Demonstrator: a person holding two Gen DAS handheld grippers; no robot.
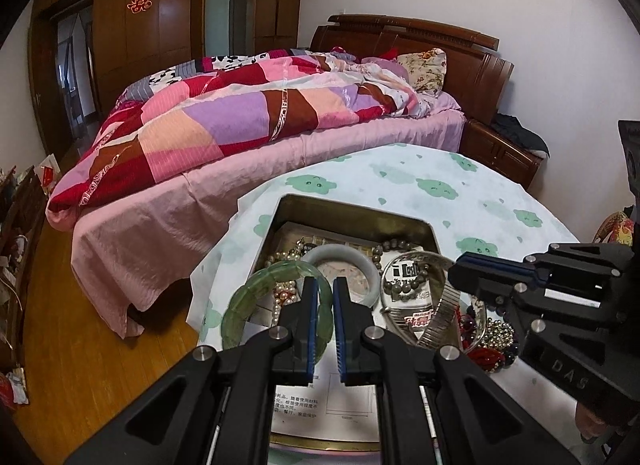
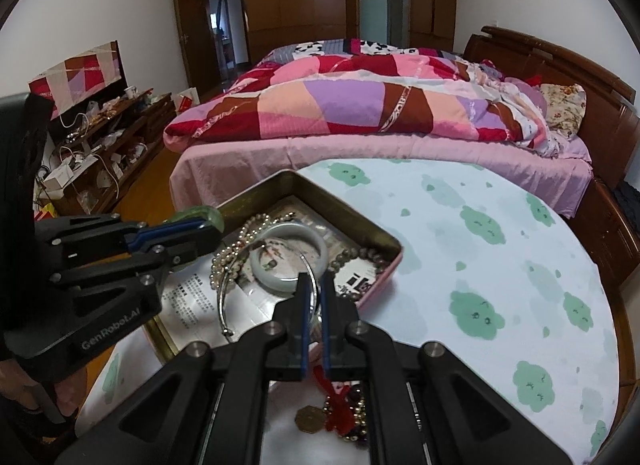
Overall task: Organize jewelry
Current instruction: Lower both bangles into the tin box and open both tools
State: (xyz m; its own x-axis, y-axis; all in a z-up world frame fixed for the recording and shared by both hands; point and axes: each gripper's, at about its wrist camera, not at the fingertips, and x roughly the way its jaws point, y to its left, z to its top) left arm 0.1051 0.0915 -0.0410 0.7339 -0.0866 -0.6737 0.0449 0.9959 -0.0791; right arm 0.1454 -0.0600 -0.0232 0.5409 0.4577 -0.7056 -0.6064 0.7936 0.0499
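Jewelry tin (image 1: 434, 239) on cloud-print table (image 1: 460, 181) by bed (image 1: 248, 169); L fingers (image 1: 310, 305) grip green bangle (image 1: 256, 289), R fingers (image 2: 306, 305) grip clear bowl (image 1: 400, 265).

The tin (image 2: 348, 221) sits on the table (image 2: 500, 265), bangle (image 2: 294, 257) inside, bed (image 2: 360, 153) behind.

hidden: near part of green bangle (image 1: 256, 297) behind left hand-held gripper (image 1: 325, 297) | cut off: tin box (image 1: 352, 211) near rim under the hand-held gripper bodies | too small: printed text on paper sheet (image 1: 320, 397) | unclear: tangled beads (image 2: 352, 405)
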